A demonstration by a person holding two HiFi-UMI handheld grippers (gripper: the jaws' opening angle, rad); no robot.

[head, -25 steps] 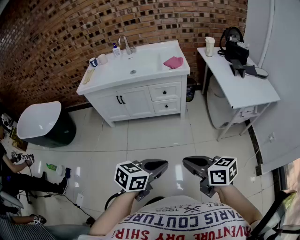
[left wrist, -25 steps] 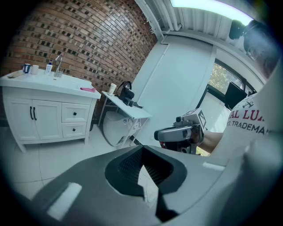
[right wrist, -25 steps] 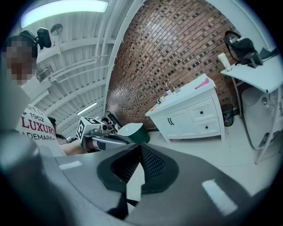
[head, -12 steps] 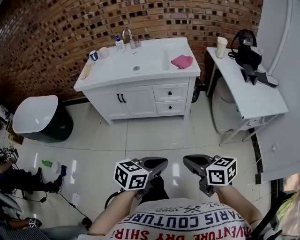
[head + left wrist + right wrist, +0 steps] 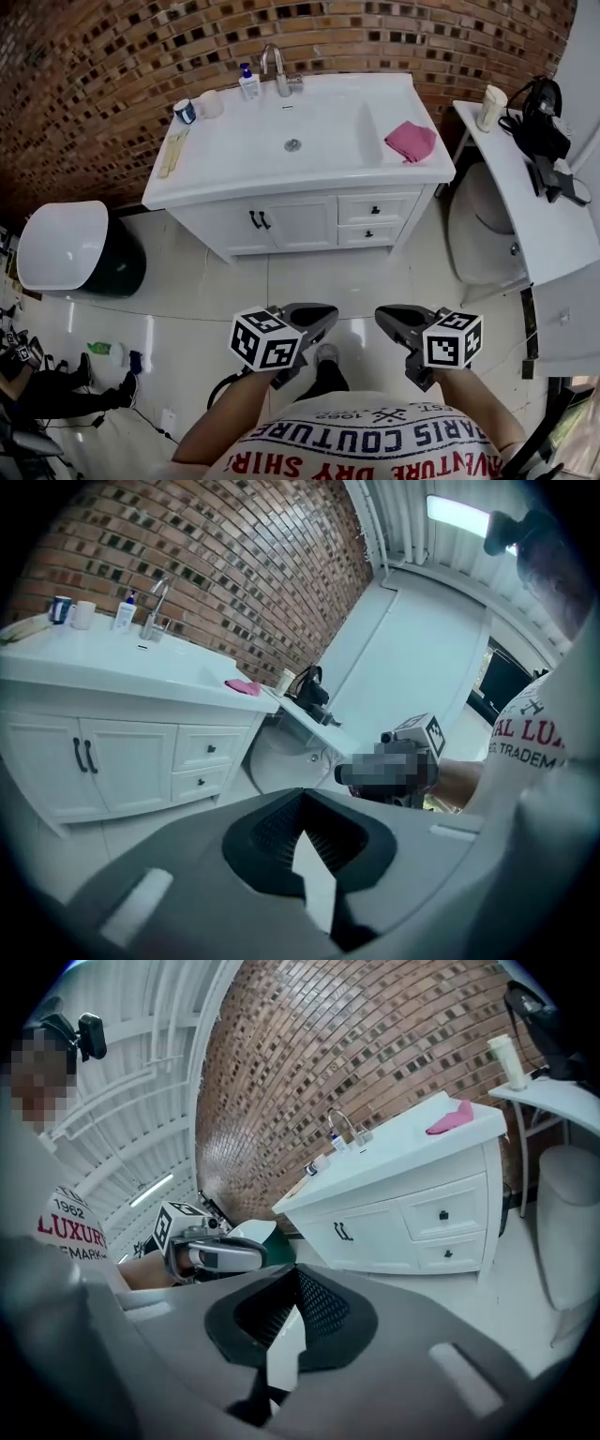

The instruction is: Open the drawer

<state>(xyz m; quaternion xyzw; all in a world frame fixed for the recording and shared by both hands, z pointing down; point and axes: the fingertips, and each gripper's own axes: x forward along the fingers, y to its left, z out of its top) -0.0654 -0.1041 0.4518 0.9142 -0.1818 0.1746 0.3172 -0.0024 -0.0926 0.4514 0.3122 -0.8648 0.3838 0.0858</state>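
Note:
A white vanity [image 5: 295, 183] stands against the brick wall, some way ahead of me across the tiled floor. On its right side are two small drawers with dark knobs, the upper drawer [image 5: 377, 208] above the lower drawer [image 5: 368, 233], and both are closed. They also show as the upper drawer [image 5: 211, 749] and lower drawer [image 5: 447, 1253]. My left gripper [image 5: 314, 319] and right gripper [image 5: 394, 322] are held side by side in front of my body, well short of the vanity. Both are shut and empty, as seen on the left gripper [image 5: 302, 794] and right gripper [image 5: 295, 1274].
A pink cloth [image 5: 410, 141], faucet [image 5: 275, 66] and cups lie on the vanity top. A black-and-white tub [image 5: 70, 248] stands at the left. At the right, a white side table [image 5: 544, 216] carries a bag and a cup above a round white bin [image 5: 483, 230]. Someone sits at the far left.
I have moved toward the vanity with both grippers; it is now larger and closer in the head view. Both grippers stay shut and side by side.

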